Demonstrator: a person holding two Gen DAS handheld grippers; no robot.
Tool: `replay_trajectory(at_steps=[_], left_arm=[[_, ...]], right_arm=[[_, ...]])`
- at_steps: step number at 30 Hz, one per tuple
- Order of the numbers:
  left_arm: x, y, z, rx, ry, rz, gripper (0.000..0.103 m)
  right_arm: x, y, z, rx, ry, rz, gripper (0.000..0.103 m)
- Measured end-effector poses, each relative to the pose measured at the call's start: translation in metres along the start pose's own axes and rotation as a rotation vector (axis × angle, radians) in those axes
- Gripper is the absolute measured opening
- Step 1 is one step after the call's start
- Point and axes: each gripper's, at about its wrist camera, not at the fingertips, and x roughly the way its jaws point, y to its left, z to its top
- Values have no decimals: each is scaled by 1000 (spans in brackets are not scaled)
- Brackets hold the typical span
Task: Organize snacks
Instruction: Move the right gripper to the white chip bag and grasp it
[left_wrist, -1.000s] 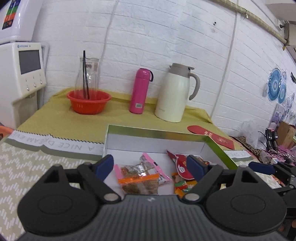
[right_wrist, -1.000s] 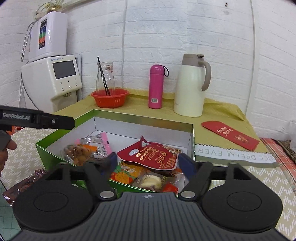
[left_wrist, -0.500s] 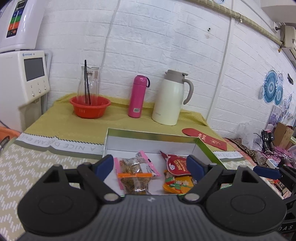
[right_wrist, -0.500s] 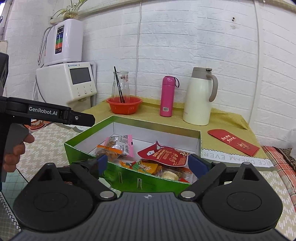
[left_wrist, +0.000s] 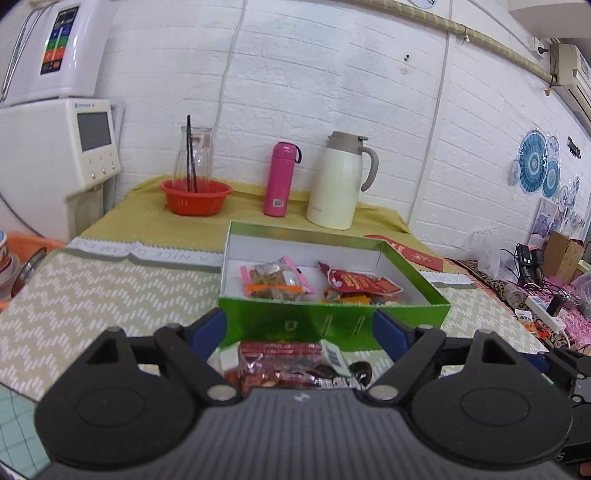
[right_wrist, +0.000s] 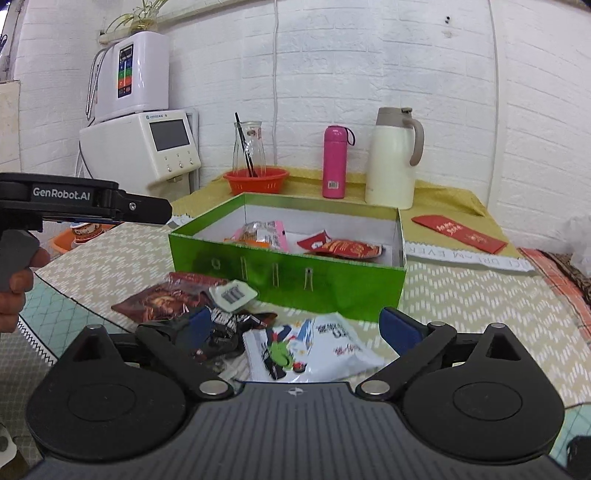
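Both grippers stand spread and empty on the near side of the green box (right_wrist: 288, 273), the left gripper (left_wrist: 301, 325) above a red packet (left_wrist: 280, 363), the right gripper (right_wrist: 295, 328) above a white packet (right_wrist: 314, 347), with 2 snack bags (left_wrist: 275, 278) in the box

table (right_wrist: 480, 295): zigzag cloth | on it: green box (right_wrist: 288, 273), loose snack packets (right_wrist: 317, 347), red envelope (right_wrist: 458, 233)

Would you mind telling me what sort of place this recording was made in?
Probably a lived-in home or small office corner: a water purifier against a white brick wall, a cream thermos jug on a cloth-covered table, and household clutter.
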Motion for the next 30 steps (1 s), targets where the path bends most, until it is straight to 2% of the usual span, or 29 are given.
replay_trajectory(at_steps=[5,9,14,17,22,24,27,30], left_arm=[[-8,18,-41,-92,79,9,85],[-12,28,-64,-134,142,2,85],[-18,34,-72,-151,164,-5,85],[-23,34,-70,-150,155,-23,85],[-25,23,-68,-119,152,-81,85],[-24,16,-68,-104,163,-115,85],[-21,4,-70,-83,186,-171,85],[-16,-10,-73,-69,208,-232,85]], right_arm=[[10,11,-14,32,60,68,103],[24,19,-16,8,97,13,103],[50,15,-3,-56,101,-57,103],[69,1,10,-37,105,-91,103],[100,-36,12,106,192,-27,103],[94,-44,4,180,200,5,103],[66,-40,-5,191,198,8,100],[34,-36,-22,222,195,30,102]])
